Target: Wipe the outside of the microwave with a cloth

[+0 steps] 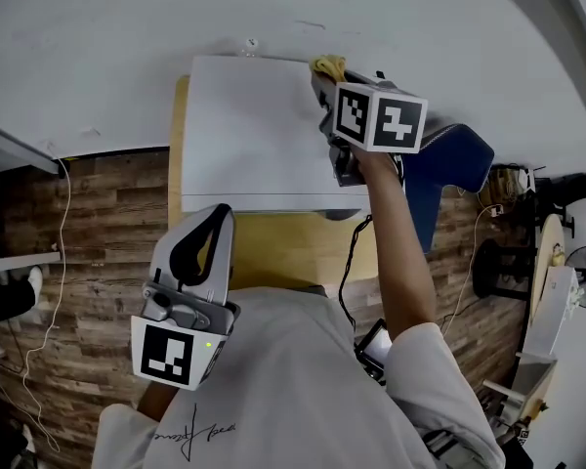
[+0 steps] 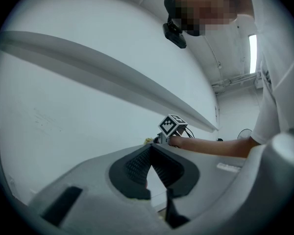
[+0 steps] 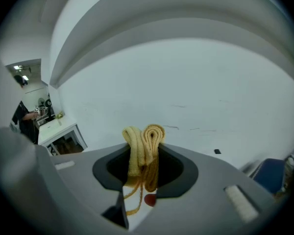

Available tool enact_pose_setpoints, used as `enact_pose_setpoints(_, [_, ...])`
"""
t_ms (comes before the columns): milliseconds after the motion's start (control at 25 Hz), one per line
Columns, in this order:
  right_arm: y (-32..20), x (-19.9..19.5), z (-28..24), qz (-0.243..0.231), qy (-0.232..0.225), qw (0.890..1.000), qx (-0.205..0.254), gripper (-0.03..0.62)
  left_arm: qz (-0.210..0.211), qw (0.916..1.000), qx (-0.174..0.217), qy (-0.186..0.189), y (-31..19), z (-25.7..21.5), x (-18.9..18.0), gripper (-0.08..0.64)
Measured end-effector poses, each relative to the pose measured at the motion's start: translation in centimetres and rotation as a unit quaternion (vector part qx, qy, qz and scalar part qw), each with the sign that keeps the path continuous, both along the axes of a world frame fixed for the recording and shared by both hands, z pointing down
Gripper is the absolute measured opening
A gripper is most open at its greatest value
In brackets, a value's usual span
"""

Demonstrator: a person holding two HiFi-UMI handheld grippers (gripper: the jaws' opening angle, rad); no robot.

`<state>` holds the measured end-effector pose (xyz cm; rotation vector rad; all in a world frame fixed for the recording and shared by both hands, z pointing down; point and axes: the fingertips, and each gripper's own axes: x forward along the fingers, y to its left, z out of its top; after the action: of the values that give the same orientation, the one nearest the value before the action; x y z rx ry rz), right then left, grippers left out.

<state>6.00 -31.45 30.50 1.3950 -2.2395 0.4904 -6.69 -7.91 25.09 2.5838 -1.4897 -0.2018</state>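
Grey and idle, the left gripper (image 1: 210,225) hung close to the person's chest, its jaws together on nothing. Ahead of it, past a strip of wooden table (image 1: 273,247), sat the white microwave (image 1: 244,135). The right gripper (image 1: 324,78) was over the far edge of the microwave's top, jaws clamped on 1 folded yellow cloth (image 1: 328,65), with the wall (image 1: 127,47) just beyond. Wiping the top seemed to be the step in hand. The next move likely called for pressing the cloth flat and sweeping it back toward the left gripper.
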Motion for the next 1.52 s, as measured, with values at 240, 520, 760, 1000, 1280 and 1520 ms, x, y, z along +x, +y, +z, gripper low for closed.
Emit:
enact_pose_setpoints(240, [-0.7,10.8,0.8,0.081,0.041,0.996,-0.016,0.121,0.013,0.9999,-0.006,-0.004,-0.4,0.5,1.3,-0.002])
enact_pose_setpoints(520, [-0.4,18.2,2.4,0.131,0.102,0.985,-0.036,0.121,0.021,0.9997,-0.010,-0.003,-0.7,0.7,2.5,-0.002])
enact_pose_setpoints(760, [-0.3,19.8,5.2,0.136,0.141,0.978,-0.073,0.118,0.019,0.9997,-0.011,-0.002,-1.0,0.9,3.0,-0.003])
enact_pose_setpoints(1000, [-0.1,18.9,6.4,0.143,0.123,0.979,-0.080,0.118,0.014,0.9997,-0.020,-0.005,-0.6,1.3,2.8,-0.002])
enact_pose_setpoints(1280, [-0.2,17.2,6.5,0.133,0.118,0.981,-0.080,0.120,0.007,0.9998,-0.016,0.013,-0.5,1.0,2.2,-0.003])
enact_pose_setpoints(1520, [-0.1,15.0,6.6,0.121,0.118,0.982,-0.080,0.120,0.005,0.9996,-0.020,0.017,-0.2,1.0,1.5,-0.002])
